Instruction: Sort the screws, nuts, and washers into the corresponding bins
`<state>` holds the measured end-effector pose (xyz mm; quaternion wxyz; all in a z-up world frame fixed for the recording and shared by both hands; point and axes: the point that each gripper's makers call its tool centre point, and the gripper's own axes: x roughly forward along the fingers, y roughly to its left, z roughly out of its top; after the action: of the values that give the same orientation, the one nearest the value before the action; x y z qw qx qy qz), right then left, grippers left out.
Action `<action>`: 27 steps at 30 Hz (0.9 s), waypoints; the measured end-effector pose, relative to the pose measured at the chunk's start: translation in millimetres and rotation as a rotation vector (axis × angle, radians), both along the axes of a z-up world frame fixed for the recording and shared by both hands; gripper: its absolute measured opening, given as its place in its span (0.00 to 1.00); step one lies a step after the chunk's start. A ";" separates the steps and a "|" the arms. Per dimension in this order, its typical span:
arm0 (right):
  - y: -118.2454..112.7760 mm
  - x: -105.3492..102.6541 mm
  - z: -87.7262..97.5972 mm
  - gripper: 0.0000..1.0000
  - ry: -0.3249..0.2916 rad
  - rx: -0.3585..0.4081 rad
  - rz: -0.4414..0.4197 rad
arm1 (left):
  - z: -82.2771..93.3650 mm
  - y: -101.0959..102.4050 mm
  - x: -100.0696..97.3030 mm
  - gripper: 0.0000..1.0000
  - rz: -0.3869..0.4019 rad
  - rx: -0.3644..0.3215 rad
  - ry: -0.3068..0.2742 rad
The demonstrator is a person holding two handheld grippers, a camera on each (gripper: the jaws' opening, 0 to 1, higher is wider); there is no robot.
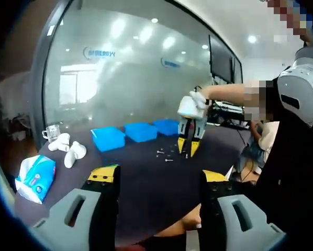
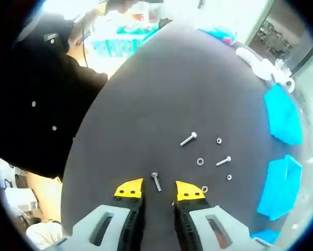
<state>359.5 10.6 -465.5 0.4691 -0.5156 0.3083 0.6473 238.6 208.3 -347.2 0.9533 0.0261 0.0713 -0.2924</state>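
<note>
Your right tongs (image 2: 159, 192) stand apart just above the table (image 2: 146, 94), with one screw (image 2: 156, 181) lying between their yellow tips. Beyond it lie two more screws (image 2: 188, 138) and (image 2: 223, 161), plus four small nuts or washers; type cannot be told. Three blue bins (image 1: 108, 138) line the table's far edge. Your left tongs (image 1: 159, 180) are apart and empty, near the table's edge, well clear of the parts.

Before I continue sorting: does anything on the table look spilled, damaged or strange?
Nothing stands out. The screws and small nuts or washers lie scattered on the dark table, as expected before sorting. The blue bins stand upright in a row.
</note>
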 end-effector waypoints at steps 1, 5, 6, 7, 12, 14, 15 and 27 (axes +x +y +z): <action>0.9 0.4 -0.5 0.16 0.002 0.001 -0.002 | 0.1 0.2 0.2 0.57 0.001 0.000 0.000; 1.4 0.9 -4.8 0.11 0.012 -0.011 -0.002 | -1.0 0.0 -0.1 0.56 0.000 0.006 0.002; 1.1 0.0 -5.4 0.10 0.020 -0.015 -0.004 | -1.6 0.0 -0.2 0.56 0.000 0.007 0.004; 0.8 -1.2 -6.0 0.09 0.030 -0.020 -0.009 | -2.1 0.0 -0.4 0.56 0.001 0.007 0.005; -1.8 -6.7 -7.1 0.00 0.065 -0.036 -0.032 | -4.4 0.5 -1.4 0.56 0.004 0.006 0.010; -1.9 -8.1 -7.8 0.00 0.060 -0.041 -0.038 | -4.1 0.6 -1.9 0.56 0.005 0.005 0.008; -2.0 -7.8 -7.5 0.00 0.056 -0.042 -0.044 | -3.8 0.6 -2.3 0.56 0.004 0.003 0.008; 0.7 -20.5 14.5 0.00 0.099 0.113 -0.166 | 0.3 7.0 -2.6 0.56 0.021 -0.023 -0.009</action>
<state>338.9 11.2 -451.0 0.5335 -0.4285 0.3357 0.6473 236.0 215.4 -346.9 0.9569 0.0155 0.0638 -0.2829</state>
